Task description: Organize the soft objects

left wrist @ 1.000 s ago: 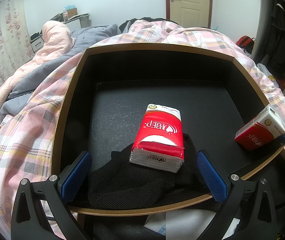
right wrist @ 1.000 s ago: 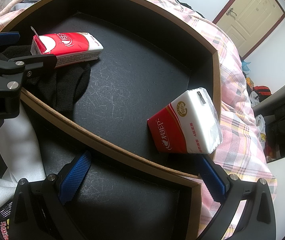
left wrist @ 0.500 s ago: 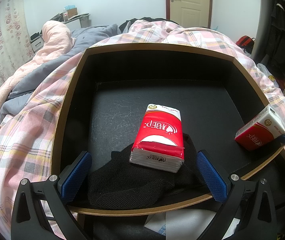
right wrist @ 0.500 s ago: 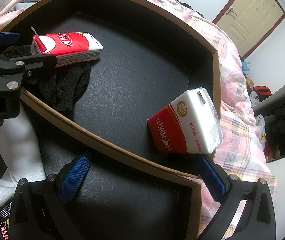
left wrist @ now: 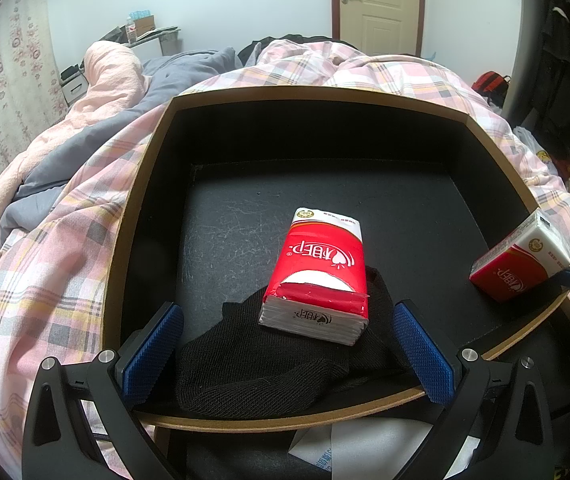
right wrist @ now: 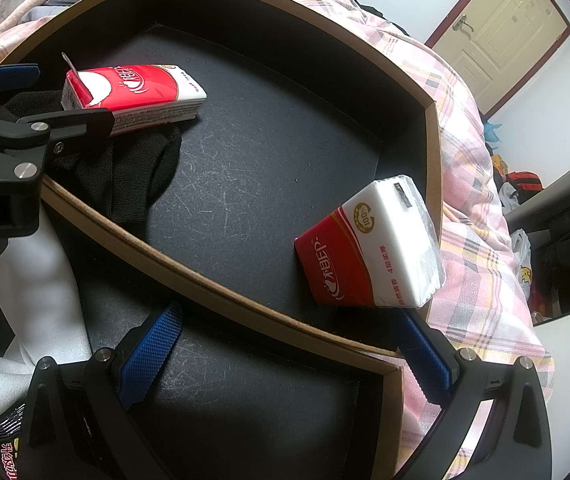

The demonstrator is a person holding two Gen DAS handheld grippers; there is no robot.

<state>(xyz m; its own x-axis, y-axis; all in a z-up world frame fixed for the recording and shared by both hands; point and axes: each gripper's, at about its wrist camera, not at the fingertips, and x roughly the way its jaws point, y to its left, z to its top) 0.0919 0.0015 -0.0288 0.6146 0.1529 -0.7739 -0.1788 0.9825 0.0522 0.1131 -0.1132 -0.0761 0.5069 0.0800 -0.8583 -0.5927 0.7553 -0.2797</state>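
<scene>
Taking the black wooden tray [left wrist: 141, 184] on the plaid bedding as landmark: an opened red tissue pack [left wrist: 319, 276] lies near its front wall, resting partly on a black knitted sock [left wrist: 261, 364] that drapes toward the rim. A second, sealed tissue pack [right wrist: 373, 248] stands tilted in the tray's right corner. The left gripper [left wrist: 287, 350] hangs wide, flanking pack and sock; the right gripper [right wrist: 285, 356] is also wide, straddling the rim. Closing left here would likely pinch both items together, dragging the sock over the rim.
</scene>
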